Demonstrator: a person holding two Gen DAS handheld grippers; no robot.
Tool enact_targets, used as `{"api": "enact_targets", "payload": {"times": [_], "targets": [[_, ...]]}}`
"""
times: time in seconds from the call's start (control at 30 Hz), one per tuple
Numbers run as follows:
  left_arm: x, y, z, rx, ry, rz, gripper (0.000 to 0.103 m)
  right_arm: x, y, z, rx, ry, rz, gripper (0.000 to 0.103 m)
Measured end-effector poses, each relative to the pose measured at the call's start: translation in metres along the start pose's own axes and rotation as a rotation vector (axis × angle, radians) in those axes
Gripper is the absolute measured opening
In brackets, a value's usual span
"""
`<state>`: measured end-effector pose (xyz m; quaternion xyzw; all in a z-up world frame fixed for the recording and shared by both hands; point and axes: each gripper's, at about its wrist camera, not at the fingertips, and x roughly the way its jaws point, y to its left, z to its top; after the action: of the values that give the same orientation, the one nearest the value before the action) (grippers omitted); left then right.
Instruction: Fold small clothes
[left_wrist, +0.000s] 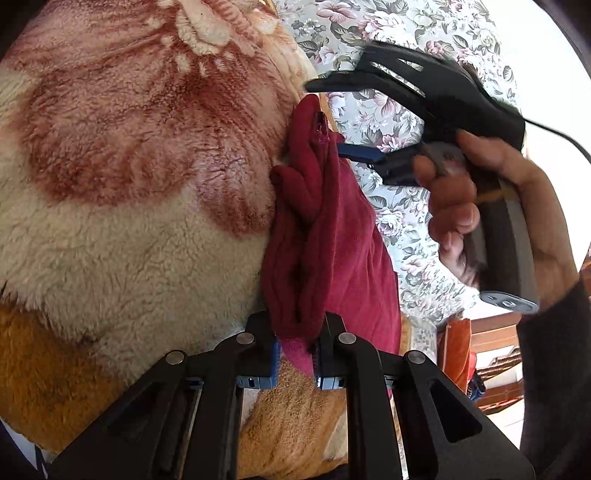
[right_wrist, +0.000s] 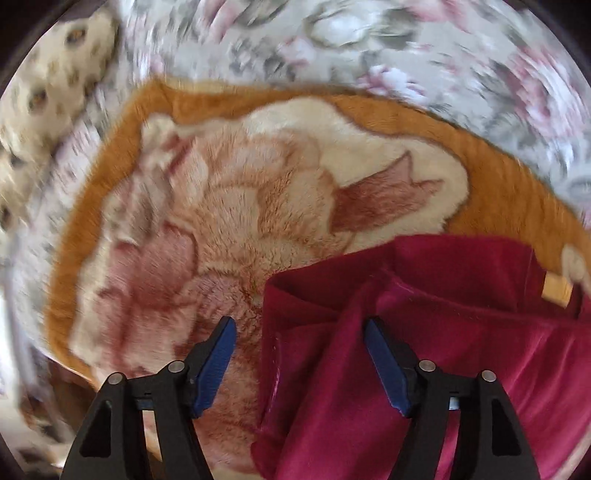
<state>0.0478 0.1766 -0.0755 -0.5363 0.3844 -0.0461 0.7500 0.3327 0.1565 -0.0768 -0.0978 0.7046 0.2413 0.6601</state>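
Maroon garment (left_wrist: 332, 236) pinched by left gripper (left_wrist: 297, 354); right gripper (right_wrist: 299, 360) spread wide, holding nothing.

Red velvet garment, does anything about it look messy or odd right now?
Yes. The dark red velvet garment is bunched into uneven ridges where the left claw pinches it, not flat on the fluffy cream-and-orange blanket.

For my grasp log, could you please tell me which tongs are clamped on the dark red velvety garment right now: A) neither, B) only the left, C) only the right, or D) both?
B: the left tongs pinch a bunched edge of the dark red velvety garment, while the right tongs stand wide open above it.
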Motion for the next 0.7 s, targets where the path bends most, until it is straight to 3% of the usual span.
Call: {"api": "enact_targets", "payload": {"times": [0.13,0.2,0.23,0.27,0.33,0.47,0.7], "targets": [[0.001,-0.003,0.001,0.005,0.003,0.001,0.012,0.011,0.016,-0.001,-0.103,0.002,-0.131,0.077],[0.002,-0.004,0.001,0.009,0.004,0.0,0.012,0.004,0.001,-0.004,-0.049,-0.038,-0.124,0.058],[0.002,-0.006,0.001,0.015,0.006,-0.006,0.012,0.0,-0.008,-0.005,-0.025,-0.047,-0.088,0.048],[0.003,-0.008,0.003,0.021,0.009,-0.015,0.012,-0.004,-0.016,-0.006,-0.012,-0.056,-0.061,0.032],[0.005,-0.021,0.003,0.078,0.016,-0.038,0.012,-0.02,-0.042,-0.009,0.048,-0.087,0.041,0.016],[-0.004,-0.06,-0.001,0.25,-0.021,-0.026,0.009,-0.06,-0.087,-0.021,0.114,-0.186,0.16,0.014],[0.002,-0.139,-0.019,0.492,-0.046,-0.015,0.008,-0.139,-0.173,-0.066,0.182,-0.322,0.204,0.014]]}}
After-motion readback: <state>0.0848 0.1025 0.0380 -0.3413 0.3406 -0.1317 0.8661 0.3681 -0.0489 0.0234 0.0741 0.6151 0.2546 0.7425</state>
